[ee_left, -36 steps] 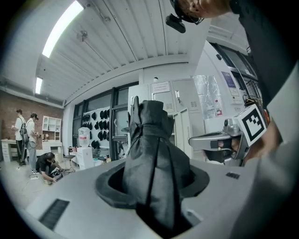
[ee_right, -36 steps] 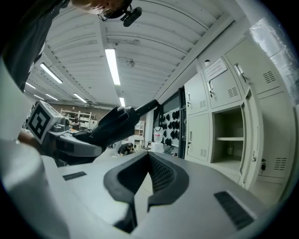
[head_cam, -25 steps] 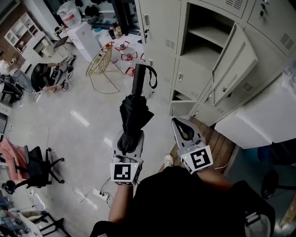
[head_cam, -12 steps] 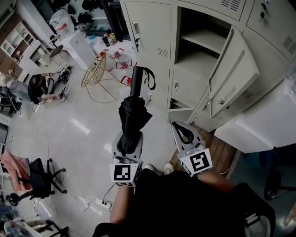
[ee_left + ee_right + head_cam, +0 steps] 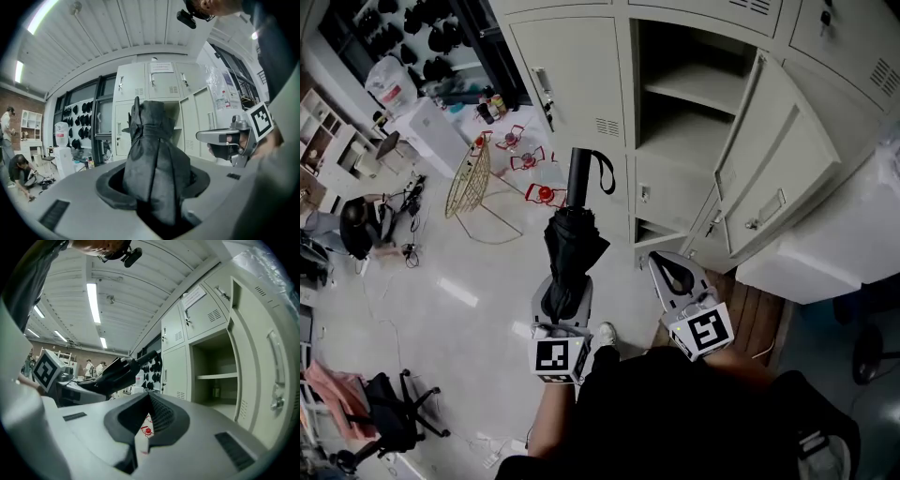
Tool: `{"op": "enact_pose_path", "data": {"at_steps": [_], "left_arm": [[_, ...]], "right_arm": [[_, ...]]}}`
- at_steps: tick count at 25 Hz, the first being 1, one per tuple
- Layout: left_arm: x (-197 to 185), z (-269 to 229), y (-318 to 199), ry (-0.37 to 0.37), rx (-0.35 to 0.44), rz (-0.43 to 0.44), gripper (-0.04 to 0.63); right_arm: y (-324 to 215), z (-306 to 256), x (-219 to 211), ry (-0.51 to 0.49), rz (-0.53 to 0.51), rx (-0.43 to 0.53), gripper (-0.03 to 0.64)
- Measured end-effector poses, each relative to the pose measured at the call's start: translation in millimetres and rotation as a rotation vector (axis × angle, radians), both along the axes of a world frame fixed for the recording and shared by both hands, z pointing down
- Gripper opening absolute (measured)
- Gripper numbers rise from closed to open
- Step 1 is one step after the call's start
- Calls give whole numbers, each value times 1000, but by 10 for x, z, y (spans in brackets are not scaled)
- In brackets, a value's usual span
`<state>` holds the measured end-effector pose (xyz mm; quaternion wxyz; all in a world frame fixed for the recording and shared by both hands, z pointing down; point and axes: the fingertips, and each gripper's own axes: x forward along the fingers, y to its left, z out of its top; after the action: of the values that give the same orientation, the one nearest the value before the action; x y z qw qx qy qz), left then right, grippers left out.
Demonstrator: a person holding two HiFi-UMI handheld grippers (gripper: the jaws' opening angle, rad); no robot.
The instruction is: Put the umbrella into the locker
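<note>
A folded black umbrella (image 5: 572, 239) points away from me, its black handle and wrist strap (image 5: 579, 173) towards the lockers. My left gripper (image 5: 565, 286) is shut on its cloth end; in the left gripper view the umbrella (image 5: 152, 154) fills the space between the jaws of that gripper (image 5: 154, 187). My right gripper (image 5: 658, 259) hovers beside it to the right, shut with nothing held; a thin slit shows in the right gripper view (image 5: 148, 405). The beige locker (image 5: 694, 103) stands ahead with one compartment open and its door (image 5: 773, 155) swung right. The open compartment (image 5: 213, 376) has a shelf.
A gold wire basket (image 5: 473, 178) and small red-and-white objects (image 5: 530, 155) lie on the floor left of the lockers. A person crouches at far left (image 5: 356, 225). A white box (image 5: 853, 225) and a wooden pallet (image 5: 750, 319) are on the right. An office chair (image 5: 389, 422) is behind left.
Both grippers and the umbrella have moved closer to the lockers, which now sit lower and larger in the head view. The grip on the umbrella is unchanged.
</note>
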<state>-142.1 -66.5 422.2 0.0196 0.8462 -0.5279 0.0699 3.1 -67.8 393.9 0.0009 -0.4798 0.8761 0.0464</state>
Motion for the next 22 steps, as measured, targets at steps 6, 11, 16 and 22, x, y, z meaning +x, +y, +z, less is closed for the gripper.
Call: {"op": "enact_pose_path", "data": {"at_steps": [6,11,16,22], "left_arm": [[-35,136,-499,-10,-26,111,219],[-108,294,-843,-22,-19,207,219],[-226,528,-1086,-36,-65,274,219],[-158,593,-1299,-37,-64,348,219]], "right_arm": [[-468,-15,0,8,114,28,-2],[-845,-85,4,33,206,125,-2],[-1019,-14,86,10,316,110,-2],[-1041,124,264,-106,390,51,-2]]}}
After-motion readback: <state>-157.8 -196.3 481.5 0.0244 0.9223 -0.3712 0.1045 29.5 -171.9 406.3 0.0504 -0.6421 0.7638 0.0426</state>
